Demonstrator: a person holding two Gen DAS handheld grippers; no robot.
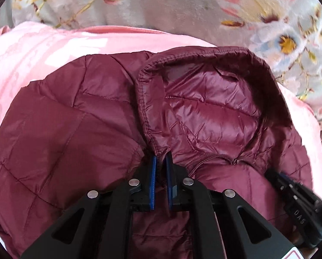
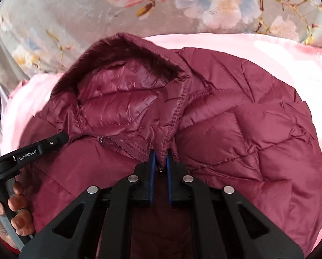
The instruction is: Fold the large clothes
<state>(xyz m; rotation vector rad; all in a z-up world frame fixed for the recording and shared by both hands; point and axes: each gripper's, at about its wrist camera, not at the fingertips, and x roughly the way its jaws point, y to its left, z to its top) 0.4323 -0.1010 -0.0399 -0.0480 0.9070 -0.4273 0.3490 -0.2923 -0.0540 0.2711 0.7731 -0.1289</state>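
Bedding: grey floral velvety blanket [image 1: 165, 4] at the back, with a pink fleece blanket [image 1: 27, 64] spread over it.
Garment: we see a maroon quilted puffer jacket [image 1: 59, 129] lying on the pink fleece, hood [image 1: 214, 99] open and shiny lining up.
Left tool [image 1: 161, 164]: clamped on the hood's stitched edge at the collar, on the jacket's left.
Right tool [image 2: 161, 161]: clamped on the hood's other edge, beside the zipper [image 2: 119, 143].
Hand [image 2: 14, 211]: we see fingers wrapped round the left tool's handle.
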